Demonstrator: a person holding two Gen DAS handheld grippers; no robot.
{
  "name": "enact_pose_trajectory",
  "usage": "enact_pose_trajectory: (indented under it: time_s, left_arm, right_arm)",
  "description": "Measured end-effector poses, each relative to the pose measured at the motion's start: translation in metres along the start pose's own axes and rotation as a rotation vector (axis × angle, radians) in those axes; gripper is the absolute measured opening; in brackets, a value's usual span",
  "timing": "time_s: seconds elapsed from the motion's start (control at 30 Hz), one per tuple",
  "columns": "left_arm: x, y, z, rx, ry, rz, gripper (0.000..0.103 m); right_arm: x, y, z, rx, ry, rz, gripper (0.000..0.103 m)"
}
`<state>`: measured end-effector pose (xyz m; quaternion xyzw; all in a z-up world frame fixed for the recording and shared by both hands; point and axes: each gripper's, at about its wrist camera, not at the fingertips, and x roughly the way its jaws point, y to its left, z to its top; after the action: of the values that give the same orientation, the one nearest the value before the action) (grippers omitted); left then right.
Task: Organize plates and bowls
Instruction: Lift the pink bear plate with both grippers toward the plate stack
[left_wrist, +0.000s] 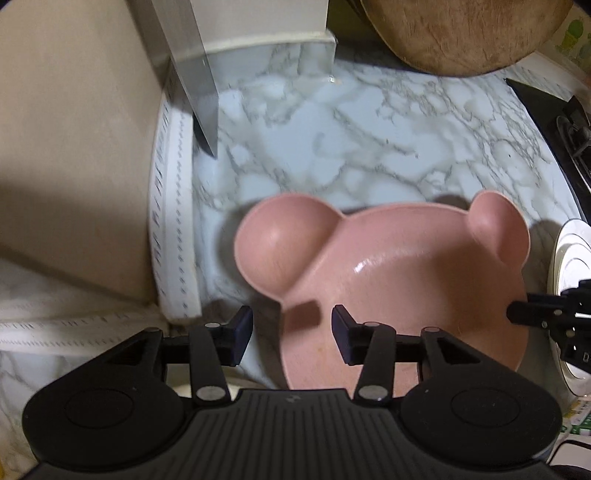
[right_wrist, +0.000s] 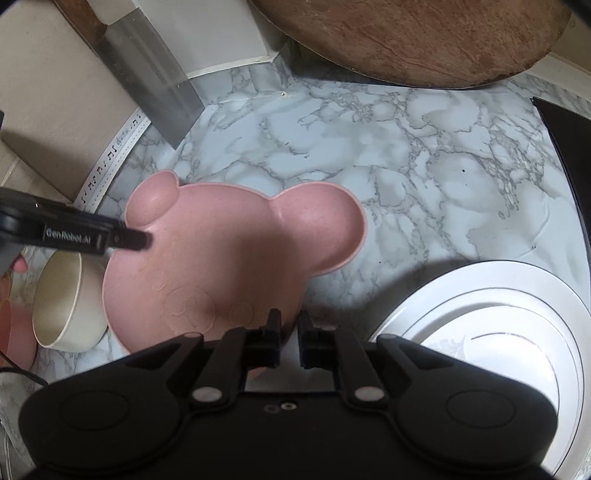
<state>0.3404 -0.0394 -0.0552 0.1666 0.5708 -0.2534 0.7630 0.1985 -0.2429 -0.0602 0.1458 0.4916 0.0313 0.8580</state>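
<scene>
The left gripper (left_wrist: 292, 334) stood parted astride the pink bear plate's (left_wrist: 406, 288) near rim, unclamped, while the right gripper (right_wrist: 289, 341) pinched its opposite edge, apparently steadying it.

Bear-shaped plate (right_wrist: 229, 258) between bowl (right_wrist: 62, 299), plates (right_wrist: 498, 306)

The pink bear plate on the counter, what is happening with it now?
A person is sorting dishes with a handheld gripper in each hand. The pink bear-shaped plate lies on the marble counter. The left gripper has its jaws open on either side of the plate's near-left rim, not pressing it. The right gripper has its jaws nearly together at the plate's near edge; whether they pinch the rim cannot be told. White plates lie to the right, a cream bowl to the left.
</scene>
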Motion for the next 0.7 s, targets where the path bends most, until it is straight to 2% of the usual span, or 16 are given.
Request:
enact_pose_trajectory:
  time_s: [0.03,0.07,0.1,0.27,0.4,0.43,0.7]
  left_arm:
    - [0.001,0.001,-0.002,-0.006,0.003,-0.01,0.043]
    - [0.001,0.001,-0.003,-0.005,0.004,-0.021,0.034]
    - [0.002,0.001,-0.005,-0.007,0.009,-0.026,0.03]
    - [-0.001,0.008,-0.012,-0.058,-0.024,-0.029,0.014]
    - [-0.009,0.007,-0.016,-0.074,-0.059,-0.034,0.013]
    - [-0.011,0.005,-0.018,-0.05,-0.145,0.004,0.013]
    - [-0.03,-0.029,-0.032,-0.026,-0.218,-0.025,0.013]
  right_arm:
    - [0.0,0.0,0.0,-0.001,0.001,0.0,0.008]
    - [0.001,0.0,0.001,-0.002,0.002,-0.001,0.008]
    - [0.001,0.0,0.001,-0.001,0.004,-0.002,0.008]
    - [0.002,0.001,0.002,-0.003,0.005,-0.006,0.008]
    - [-0.001,0.003,0.004,-0.023,-0.007,-0.014,0.008]
    - [-0.004,0.003,0.004,-0.027,-0.013,-0.017,0.008]
    - [-0.034,-0.014,0.002,-0.051,-0.054,-0.028,0.008]
